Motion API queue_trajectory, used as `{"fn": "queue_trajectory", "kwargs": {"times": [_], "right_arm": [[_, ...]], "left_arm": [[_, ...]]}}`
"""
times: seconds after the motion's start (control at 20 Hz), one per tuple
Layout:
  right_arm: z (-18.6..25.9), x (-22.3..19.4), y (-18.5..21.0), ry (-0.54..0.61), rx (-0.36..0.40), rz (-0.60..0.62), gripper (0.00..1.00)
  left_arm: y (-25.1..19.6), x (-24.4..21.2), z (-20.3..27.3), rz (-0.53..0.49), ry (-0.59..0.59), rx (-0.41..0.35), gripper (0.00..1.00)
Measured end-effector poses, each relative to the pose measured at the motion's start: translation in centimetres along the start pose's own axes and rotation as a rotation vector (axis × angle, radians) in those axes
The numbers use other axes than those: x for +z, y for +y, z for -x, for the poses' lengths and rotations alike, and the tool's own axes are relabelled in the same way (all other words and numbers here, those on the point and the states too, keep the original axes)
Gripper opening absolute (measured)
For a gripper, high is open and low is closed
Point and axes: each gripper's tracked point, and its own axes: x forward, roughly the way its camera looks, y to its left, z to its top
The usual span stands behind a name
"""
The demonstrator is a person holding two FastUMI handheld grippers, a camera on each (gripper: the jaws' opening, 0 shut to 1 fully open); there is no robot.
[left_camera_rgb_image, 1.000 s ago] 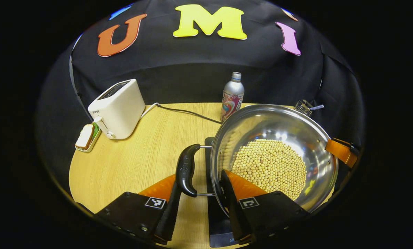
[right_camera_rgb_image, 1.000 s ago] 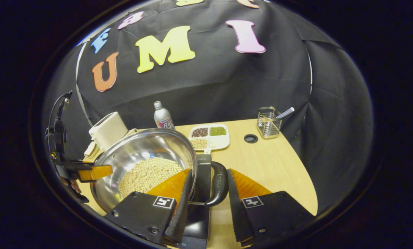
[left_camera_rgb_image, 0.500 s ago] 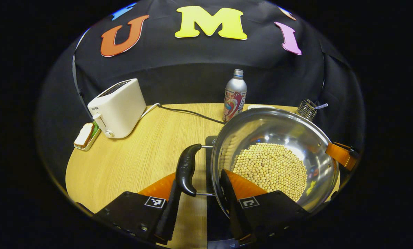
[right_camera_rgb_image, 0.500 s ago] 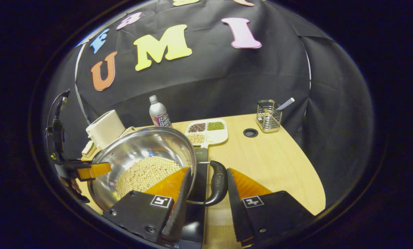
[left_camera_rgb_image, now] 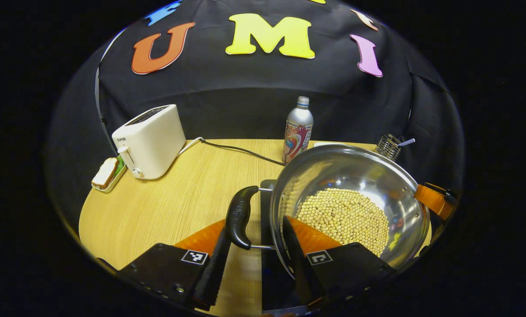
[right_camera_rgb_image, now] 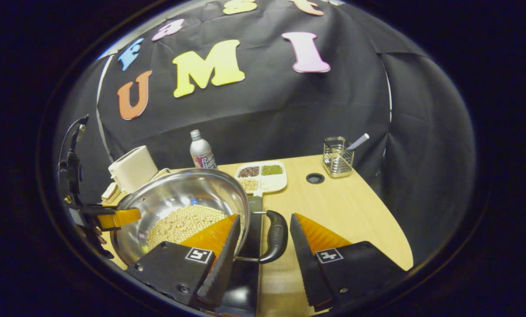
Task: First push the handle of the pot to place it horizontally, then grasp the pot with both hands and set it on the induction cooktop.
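A steel pot [left_camera_rgb_image: 368, 176] holding pale beans [left_camera_rgb_image: 346, 218] hangs between both grippers above the black induction cooktop [left_camera_rgb_image: 266, 268]. My left gripper [left_camera_rgb_image: 255, 224] is shut on the pot's black side handle [left_camera_rgb_image: 238, 215], with one finger outside the handle and the other inside the pot wall. In the right gripper view, my right gripper [right_camera_rgb_image: 265, 218] clamps the opposite black handle [right_camera_rgb_image: 275, 237] the same way, over the cooktop [right_camera_rgb_image: 253, 211]. The pot [right_camera_rgb_image: 179, 193] sits level. Each view shows the other gripper's orange finger at the far rim.
On the wooden table [left_camera_rgb_image: 166, 207] stand a white toaster [left_camera_rgb_image: 150, 141] with its cable, a slice of bread [left_camera_rgb_image: 105, 172] on a small plate, and a bottle [left_camera_rgb_image: 298, 130]. A sectioned tray of beans [right_camera_rgb_image: 263, 176], a wire basket [right_camera_rgb_image: 337, 157] and a table hole [right_camera_rgb_image: 315, 178] lie further back on the right.
Both grippers keep their hold while carrying the pot a little. The cooktop has slid further under the pot and towards the bottom of both views.
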Motion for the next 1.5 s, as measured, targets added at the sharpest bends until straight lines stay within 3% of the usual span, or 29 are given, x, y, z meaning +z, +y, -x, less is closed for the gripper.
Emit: {"fn": "queue_trajectory", "kwargs": {"times": [0.05, 0.1, 0.15, 0.2, 0.25, 0.35, 0.85, 1.1, 1.15, 1.2, 1.25, 1.5], "right_arm": [[0.6, 0.3, 0.0, -0.017, -0.001, 0.003, 0.74], [1.3, 0.4, 0.3, -0.031, 0.004, 0.011, 0.79], [2.0, 0.4, 0.2, -0.040, 0.000, 0.018, 0.79], [2.8, 0.4, 0.1, -0.056, -0.005, 0.031, 0.84], [3.6, 0.5, -0.1, -0.072, -0.017, 0.048, 0.86], [5.7, 0.4, 0.0, -0.096, -0.031, 0.072, 0.88], [17.7, 0.5, 0.5, -0.252, -0.078, 0.072, 0.87], [23.6, 1.2, 1.2, -0.356, -0.054, 0.093, 0.87], [24.9, 1.4, 1.0, -0.376, -0.066, 0.096, 0.87], [26.1, 1.4, 0.8, -0.393, -0.073, 0.096, 0.97], [27.3, 1.7, 0.9, -0.408, -0.080, 0.094, 1.00], [34.1, 3.0, 1.0, -0.491, -0.104, 0.080, 0.99]], "left_arm": [[-0.2, 0.1, 0.6, 0.003, -0.011, -0.002, 0.71], [-0.2, 0.4, 1.2, 0.000, -0.026, 0.001, 0.85], [-0.2, 0.7, 2.0, -0.005, -0.049, 0.013, 0.75], [0.1, 1.2, 2.9, -0.014, -0.077, 0.029, 0.80], [0.3, 1.5, 4.0, -0.022, -0.101, 0.046, 0.90], [0.2, 1.5, 6.0, -0.032, -0.127, 0.056, 0.96], [-0.7, 1.7, 18.8, -0.036, -0.347, 0.043, 0.96], [-1.4, 1.1, 25.1, -0.039, -0.446, 0.049, 0.96], [-1.4, 1.1, 26.5, -0.045, -0.472, 0.059, 0.96], [-1.3, 1.1, 27.8, -0.050, -0.491, 0.070, 0.96], [-1.4, 1.0, 29.2, -0.054, -0.508, 0.081, 0.96], [-1.4, 1.7, 35.5, -0.077, -0.604, 0.124, 0.96]]}}
